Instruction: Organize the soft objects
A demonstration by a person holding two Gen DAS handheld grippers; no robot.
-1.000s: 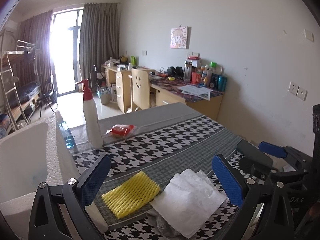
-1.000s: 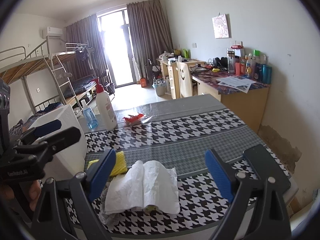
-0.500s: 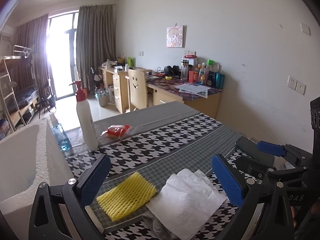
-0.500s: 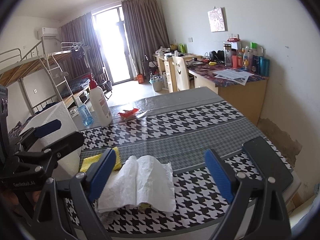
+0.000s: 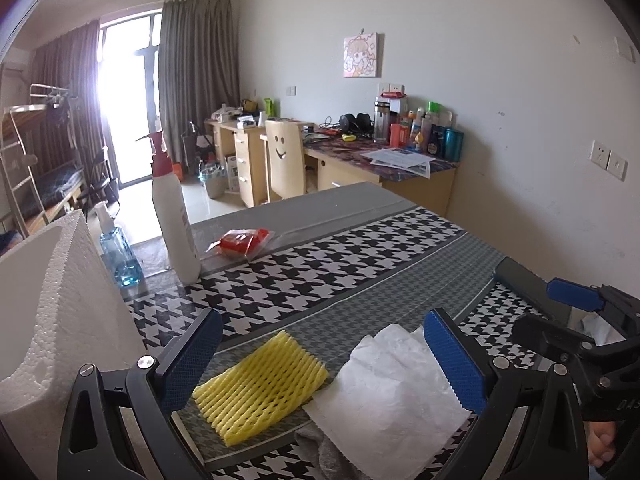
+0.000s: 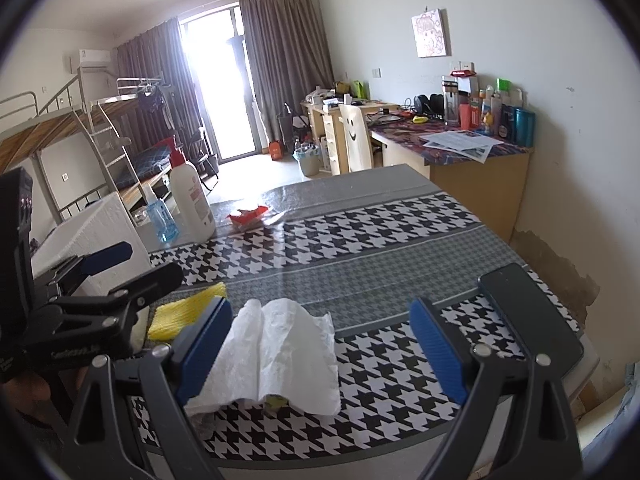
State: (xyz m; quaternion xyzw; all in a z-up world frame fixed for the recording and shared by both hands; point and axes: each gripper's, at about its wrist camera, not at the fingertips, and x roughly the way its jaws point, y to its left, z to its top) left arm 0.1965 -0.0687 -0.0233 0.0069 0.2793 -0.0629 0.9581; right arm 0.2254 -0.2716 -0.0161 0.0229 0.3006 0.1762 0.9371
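Both hand-held grippers spread, yellow foam net flat, long axis up-right

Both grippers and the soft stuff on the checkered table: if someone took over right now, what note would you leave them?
Left gripper: open, empty, above the yellow foam net.
Right gripper: open, empty, above the white paper towel.
Things: foam net and paper towel lie side by side at the table's near edge; a grey cloth pokes out under the towel. A white foam box stands at the left.
Done: nothing grasped, nothing visibly sorted.
Left: pick up each soft item and put it away, possibly into the box.
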